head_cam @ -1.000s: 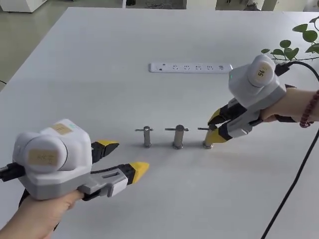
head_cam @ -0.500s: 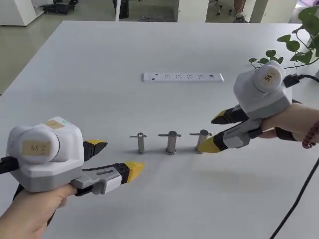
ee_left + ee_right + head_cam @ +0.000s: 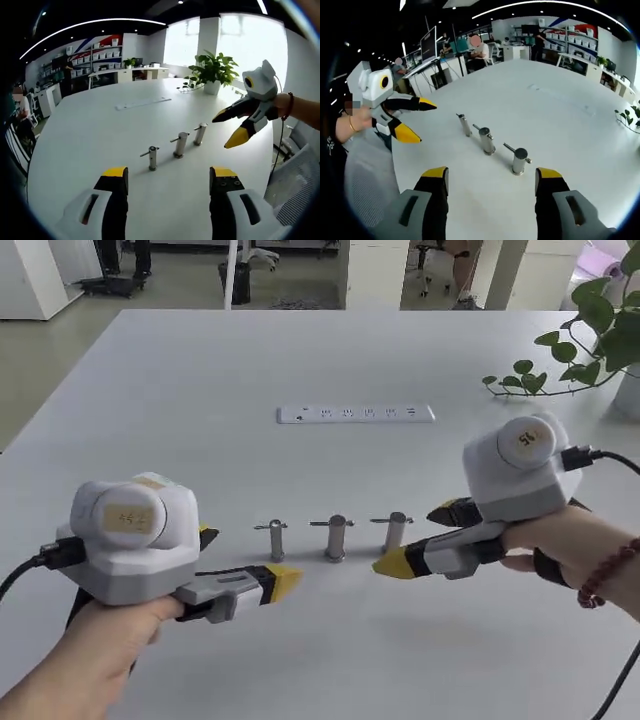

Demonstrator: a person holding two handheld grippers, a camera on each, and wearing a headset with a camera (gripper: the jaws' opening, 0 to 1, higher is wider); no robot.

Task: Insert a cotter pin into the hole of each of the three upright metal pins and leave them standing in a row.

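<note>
Three upright metal pins stand in a row on the white table: the left pin (image 3: 276, 541) (image 3: 151, 158) (image 3: 465, 125), the middle pin (image 3: 335, 538) (image 3: 180, 145) (image 3: 486, 140) and the right pin (image 3: 396, 531) (image 3: 200, 134) (image 3: 519, 160). A thin cotter pin crosses the top of each. My left gripper (image 3: 245, 557) (image 3: 170, 176) (image 3: 420, 121) is open and empty, just left of and nearer than the left pin. At the right pin's near side, a little off it, my right gripper (image 3: 412, 538) (image 3: 492, 176) (image 3: 226, 131) is open with nothing between its jaws.
A white power strip (image 3: 355, 414) lies on the table (image 3: 200, 420) behind the pins. A potted plant (image 3: 590, 330) stands at the far right edge. A black cable (image 3: 610, 680) trails from the right gripper. Desks and seated people are beyond the table.
My right gripper has drawn back from the right pin, toward me and a little lower. The left gripper has edged right. The head camera has tilted, which shifts the whole picture.
</note>
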